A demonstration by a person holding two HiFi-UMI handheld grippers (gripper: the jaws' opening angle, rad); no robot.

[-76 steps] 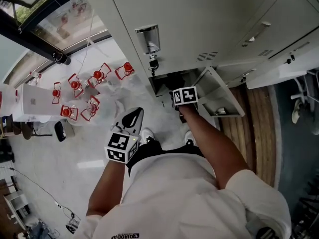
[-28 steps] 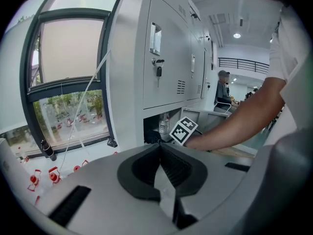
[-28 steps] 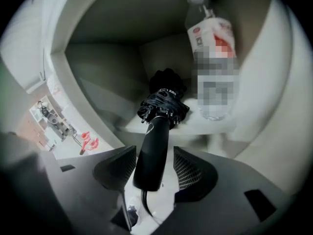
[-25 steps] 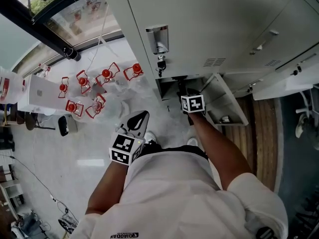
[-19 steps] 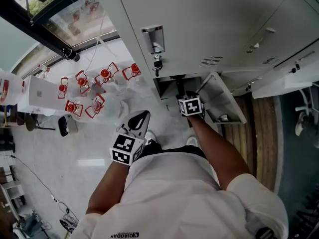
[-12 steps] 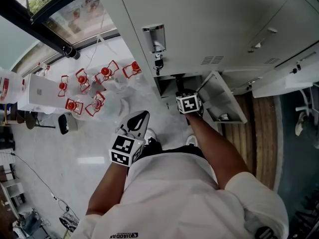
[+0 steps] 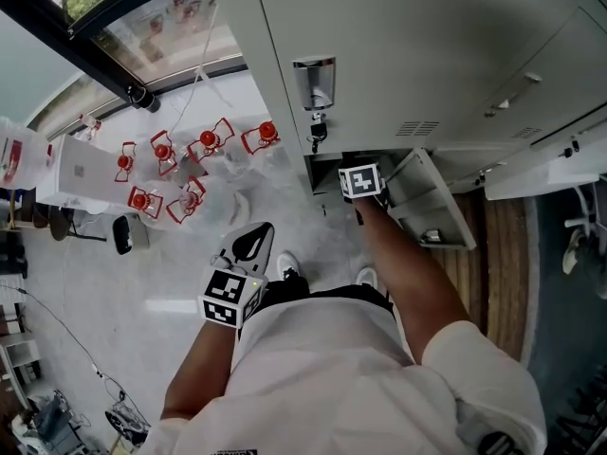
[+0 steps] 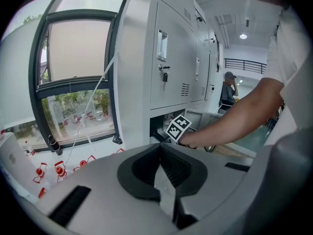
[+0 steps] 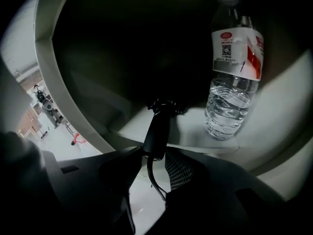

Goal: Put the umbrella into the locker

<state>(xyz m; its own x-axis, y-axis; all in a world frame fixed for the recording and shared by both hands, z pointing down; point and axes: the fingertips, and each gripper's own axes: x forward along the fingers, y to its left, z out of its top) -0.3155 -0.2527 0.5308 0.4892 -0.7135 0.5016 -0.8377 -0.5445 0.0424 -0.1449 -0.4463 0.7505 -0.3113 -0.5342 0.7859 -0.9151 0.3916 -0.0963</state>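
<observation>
The umbrella (image 9: 157,129), black and folded, reaches with its far end into the dark locker (image 9: 51,77) while its handle points back out at me, so I judge the placing nearly done. My right gripper (image 9: 155,156) sits at the locker's mouth. Its fingers (image 9: 178,173) have just been closing and now grasp the near end of the handle, with the wrist strap (image 9: 152,182) dangling between them. A water bottle (image 9: 232,82) stands inside, right of the umbrella and apart from it. What is left, I think, is to let go, draw back and perhaps shut the open door (image 7: 432,207). My left gripper (image 8: 160,153) hangs well away, its fingers pressed together on nothing.
</observation>
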